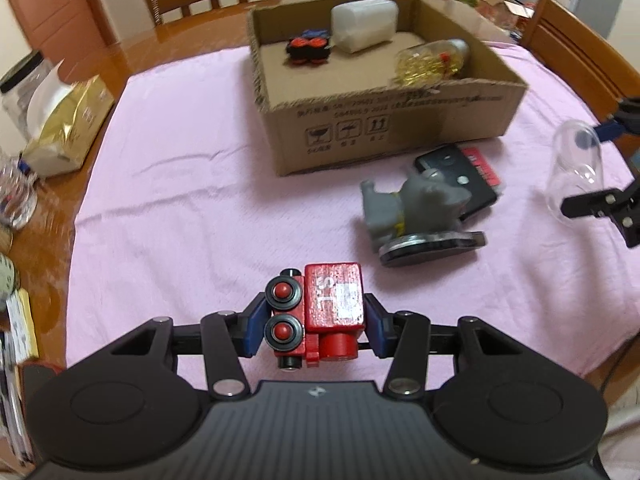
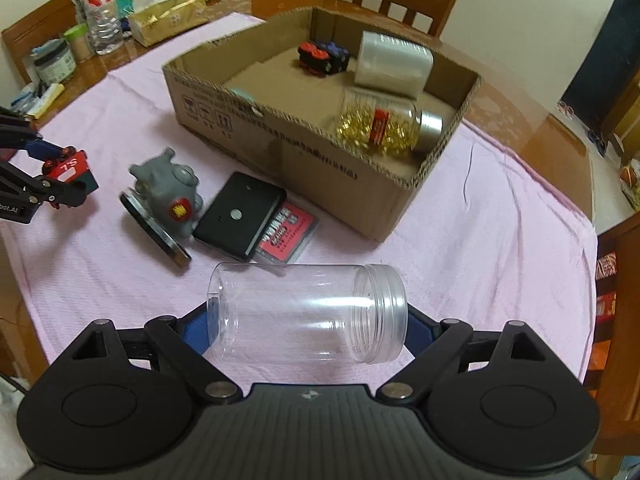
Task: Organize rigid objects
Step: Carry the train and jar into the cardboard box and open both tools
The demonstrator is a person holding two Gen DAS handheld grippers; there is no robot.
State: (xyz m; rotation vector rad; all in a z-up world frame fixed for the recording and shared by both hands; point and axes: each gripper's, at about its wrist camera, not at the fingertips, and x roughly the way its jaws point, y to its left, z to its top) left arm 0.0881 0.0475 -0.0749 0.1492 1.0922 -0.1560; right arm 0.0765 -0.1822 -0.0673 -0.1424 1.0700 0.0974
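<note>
Gripping end to end, the right gripper (image 2: 308, 320) clamps the clear jar (image 2: 306, 312) above the table's near edge; smooth plastic could slip. The left gripper (image 1: 314, 322) pinches the red toy train (image 1: 316, 314), lopsided and liable to twist before the cardboard box (image 1: 400, 132).

2 close wrist views, shared box (image 1: 384, 128)

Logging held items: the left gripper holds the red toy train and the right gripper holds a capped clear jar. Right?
Not quite. The right wrist view shows the clear jar in the right gripper uncapped, its threaded mouth open. The left gripper does hold the red toy train.
</note>
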